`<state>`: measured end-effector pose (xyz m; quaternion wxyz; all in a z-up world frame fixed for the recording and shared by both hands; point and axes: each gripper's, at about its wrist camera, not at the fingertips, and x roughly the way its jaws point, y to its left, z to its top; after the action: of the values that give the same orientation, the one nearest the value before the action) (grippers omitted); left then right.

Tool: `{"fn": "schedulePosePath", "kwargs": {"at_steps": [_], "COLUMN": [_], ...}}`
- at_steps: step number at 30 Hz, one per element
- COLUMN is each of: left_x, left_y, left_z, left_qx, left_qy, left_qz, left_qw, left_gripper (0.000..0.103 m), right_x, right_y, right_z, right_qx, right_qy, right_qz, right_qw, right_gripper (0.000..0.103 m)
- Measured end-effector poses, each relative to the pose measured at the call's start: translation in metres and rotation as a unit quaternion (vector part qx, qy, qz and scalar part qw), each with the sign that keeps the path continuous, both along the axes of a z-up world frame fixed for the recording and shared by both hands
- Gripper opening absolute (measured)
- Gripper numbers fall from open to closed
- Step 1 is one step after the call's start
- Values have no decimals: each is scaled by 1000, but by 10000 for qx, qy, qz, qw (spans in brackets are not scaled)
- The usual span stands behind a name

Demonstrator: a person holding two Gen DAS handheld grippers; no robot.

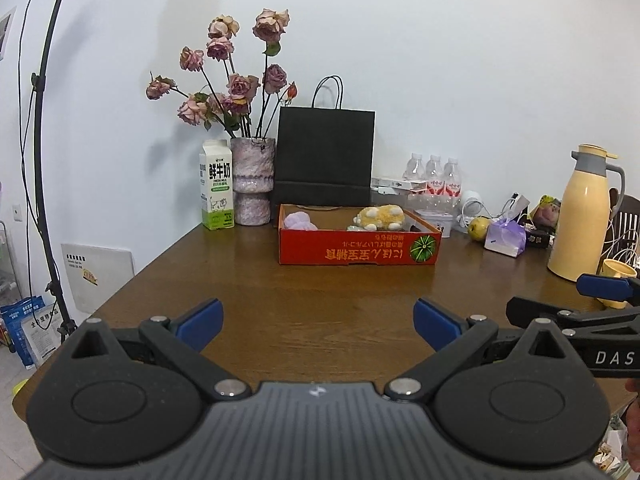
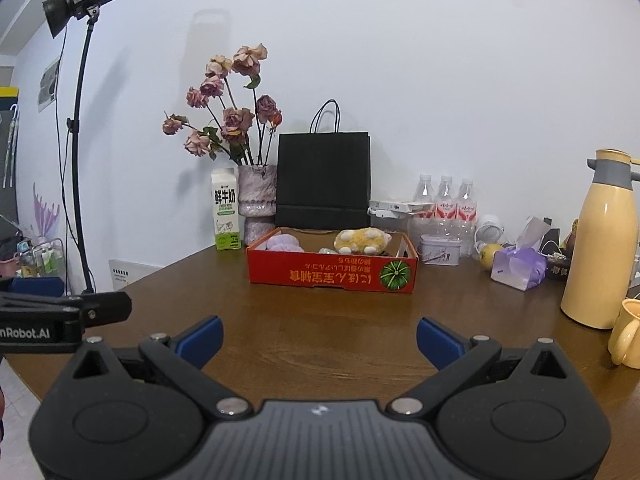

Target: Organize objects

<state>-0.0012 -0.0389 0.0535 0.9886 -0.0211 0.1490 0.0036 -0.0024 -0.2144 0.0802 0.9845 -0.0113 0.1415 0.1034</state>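
Observation:
A red cardboard box (image 1: 360, 250) (image 2: 332, 276) sits on the brown table (image 1: 300, 312) (image 2: 320, 340) toward the back. Inside it lie a yellow plush toy (image 1: 380, 217) (image 2: 362, 241), a purple plush (image 1: 299, 222) (image 2: 282, 244) and a small greenish item (image 2: 328, 251). My left gripper (image 1: 318, 324) is open and empty above the table's near edge, well short of the box. My right gripper (image 2: 319, 342) is open and empty too, beside the left one. The right gripper shows at the right of the left wrist view (image 1: 600, 300).
Behind the box stand a milk carton (image 1: 216, 184), a vase of dried roses (image 1: 252, 180) and a black paper bag (image 1: 325, 152). At the right are water bottles (image 2: 446, 200), a tin (image 2: 440, 249), a pear (image 2: 490, 255), a tissue pack (image 2: 518, 268), a yellow thermos (image 2: 604, 248) and a yellow cup (image 2: 628, 336).

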Motion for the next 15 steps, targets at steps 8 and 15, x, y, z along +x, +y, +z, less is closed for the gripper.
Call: {"fn": "schedulePosePath", "kwargs": {"at_steps": [8,15], "left_x": [1,2], "left_y": [2,3], "left_z": [-1,-1], "left_qx": [-10,-30], "left_qy": [15,33], "left_qz": [13,2], "left_qw": [10000,10000], "left_gripper": [103,103], "right_x": [2,2], "right_y": [0,0], "right_z": [-1,-1], "right_qx": [21,14], "right_qy": [17,13], "right_qz": [-9,-4], "right_qw": [10000,10000], "right_gripper": [103,103]}}
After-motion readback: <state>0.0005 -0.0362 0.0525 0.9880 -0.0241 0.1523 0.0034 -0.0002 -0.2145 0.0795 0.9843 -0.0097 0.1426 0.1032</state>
